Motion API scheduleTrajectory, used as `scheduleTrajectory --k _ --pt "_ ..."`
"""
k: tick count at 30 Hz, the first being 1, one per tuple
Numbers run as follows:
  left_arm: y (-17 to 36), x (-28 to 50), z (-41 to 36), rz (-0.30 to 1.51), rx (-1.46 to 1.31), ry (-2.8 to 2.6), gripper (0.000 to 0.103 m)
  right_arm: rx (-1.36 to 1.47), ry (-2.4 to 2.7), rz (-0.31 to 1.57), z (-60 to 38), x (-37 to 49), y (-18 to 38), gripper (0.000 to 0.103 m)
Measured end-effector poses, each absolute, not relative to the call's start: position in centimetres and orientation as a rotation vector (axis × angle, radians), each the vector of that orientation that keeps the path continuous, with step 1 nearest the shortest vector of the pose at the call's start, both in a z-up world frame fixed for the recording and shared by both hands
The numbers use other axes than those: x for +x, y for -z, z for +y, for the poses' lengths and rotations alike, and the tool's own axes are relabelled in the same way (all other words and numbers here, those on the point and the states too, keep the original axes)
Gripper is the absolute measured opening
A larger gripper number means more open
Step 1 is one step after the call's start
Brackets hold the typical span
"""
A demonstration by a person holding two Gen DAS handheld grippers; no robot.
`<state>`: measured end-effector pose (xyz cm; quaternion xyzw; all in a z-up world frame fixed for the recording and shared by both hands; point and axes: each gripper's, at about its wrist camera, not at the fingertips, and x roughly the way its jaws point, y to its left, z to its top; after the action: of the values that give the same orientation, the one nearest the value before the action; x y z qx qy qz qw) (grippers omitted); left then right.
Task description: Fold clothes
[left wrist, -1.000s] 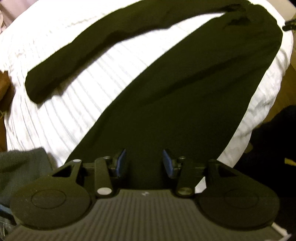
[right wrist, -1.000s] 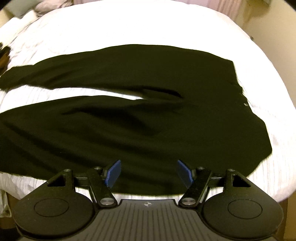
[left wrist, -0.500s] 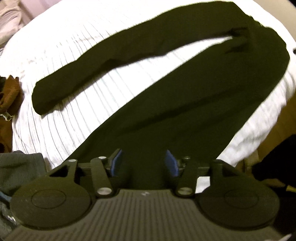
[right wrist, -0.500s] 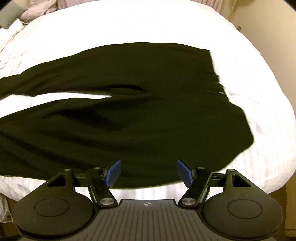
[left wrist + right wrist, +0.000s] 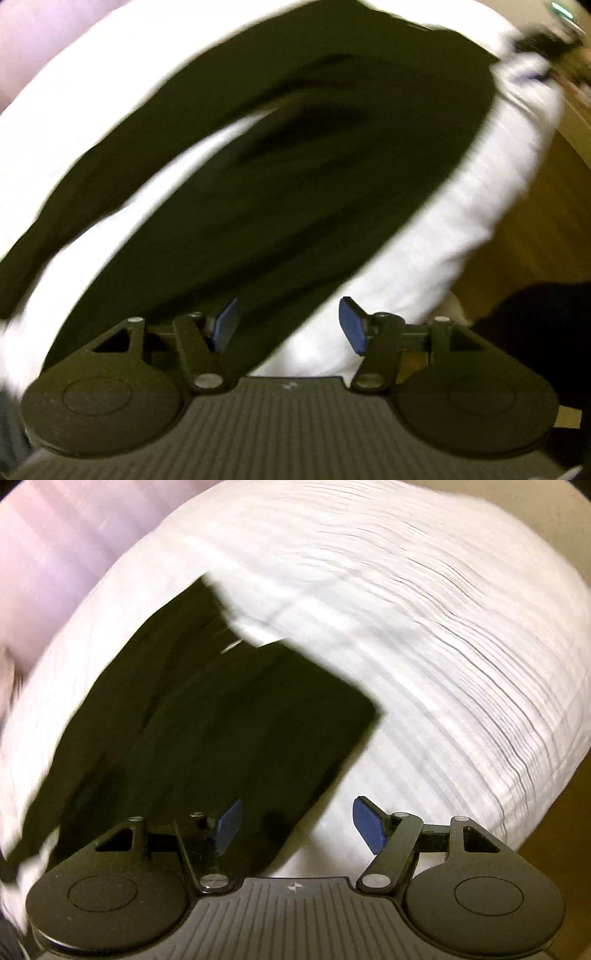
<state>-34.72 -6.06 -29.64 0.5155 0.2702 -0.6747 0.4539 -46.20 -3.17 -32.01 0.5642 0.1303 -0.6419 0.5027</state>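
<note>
Trousers (image 5: 295, 177), dark, lie spread flat on the white bed (image 5: 461, 221), both legs apart with a strip of bedding showing between them. Waist end sits toward the bed's right edge in the left wrist view; right wrist view shows the trousers (image 5: 229, 738) on the bed (image 5: 424, 646). Left gripper (image 5: 287, 329) hangs over a leg near the near edge, jaws wide apart, holding nothing. Right gripper (image 5: 295, 827) is likewise spread wide and empty over the trousers' edge. Both views blurred.
</note>
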Motion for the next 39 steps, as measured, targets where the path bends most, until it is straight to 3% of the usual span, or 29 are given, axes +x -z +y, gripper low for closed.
scheduleTrajectory --k 4,12,17,21,27,31,32,33,36,39 --pt "31.2 -41.2 -8.6 0.601 1.343 1.828 0.055 1.393 1.579 0.288 -4.2 -49.5 34.3 0.07" --pt "30.5 -45.6 -15.5 0.492 1.289 1.897 0.056 1.077 1.359 0.364 -9.1 -50.4 28.3 0.07" --pt "31.2 -47.8 -18.7 0.441 1.301 1.913 0.056 1.198 1.12 0.54 -17.5 -52.0 31.4 0.07" --pt "31.2 -48.9 -19.2 0.445 1.31 1.92 0.056 1.344 0.827 0.603 -18.5 -51.2 31.9 0.07" --pt "32.2 -49.8 -19.6 0.493 1.332 1.903 0.056 1.484 0.685 0.489 -19.9 -52.3 33.9 0.07" --pt "32.7 -50.3 -19.7 0.498 1.355 1.914 0.056 1.623 0.722 0.309 -20.8 -54.1 36.9 0.069" --pt "32.6 -50.3 -19.7 0.497 1.356 1.917 0.056 1.625 0.72 0.293 -20.8 -54.1 37.0 0.047" --pt "32.5 -50.3 -19.7 0.496 1.357 1.919 0.056 1.599 0.71 0.289 -20.7 -54.0 36.3 0.034" --pt "32.3 -49.8 -19.9 0.511 1.334 1.91 0.056 1.315 0.673 0.254 -19.8 -53.3 31.2 0.021" --pt "32.6 -49.5 -20.2 0.53 1.32 1.902 0.056 1.049 0.724 0.258 -18.9 -52.7 27.3 0.02"
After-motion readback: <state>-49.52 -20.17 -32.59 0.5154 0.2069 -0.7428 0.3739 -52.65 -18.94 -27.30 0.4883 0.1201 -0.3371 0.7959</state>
